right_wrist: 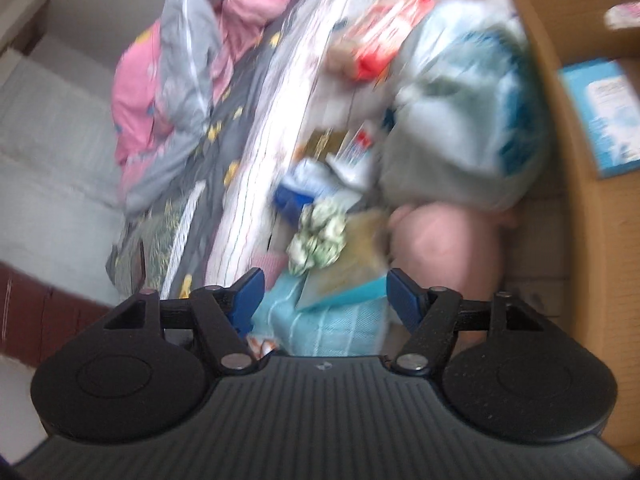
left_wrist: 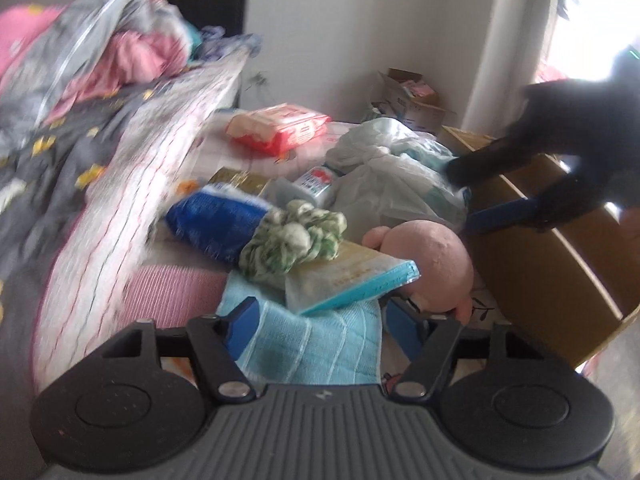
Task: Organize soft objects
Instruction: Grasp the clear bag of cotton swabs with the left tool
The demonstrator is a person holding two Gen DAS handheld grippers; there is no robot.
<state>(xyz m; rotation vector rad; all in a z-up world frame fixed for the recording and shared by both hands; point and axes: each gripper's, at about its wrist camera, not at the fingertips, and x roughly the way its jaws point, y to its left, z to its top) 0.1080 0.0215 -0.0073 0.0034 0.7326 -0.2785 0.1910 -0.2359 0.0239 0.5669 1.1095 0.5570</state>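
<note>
- The soft things lie in a jumble on the bed: a light blue towel nearest the camera, a green-and-white knotted cloth above it, and a pink plush toy to the right, close against a cardboard box.
- A flat packet with a teal edge rests on the towel, overlapping the knotted cloth and leaning on the plush toy.
- The left gripper hovers low over the towel with its blue fingers spread wide, holding nothing.
- The right gripper also stands wide and empty; from the left wrist view its dark shape reaches over the box's rim.
- Behind the knotted cloth sit a blue-and-white bag, a small bottle with a red label and a crumpled pale plastic bag.
- Farther back lies a red-and-white packet.
- A pink and grey quilt is heaped to the left.
- Inside the box there seems to be a light blue carton, though blur softens it.
</note>
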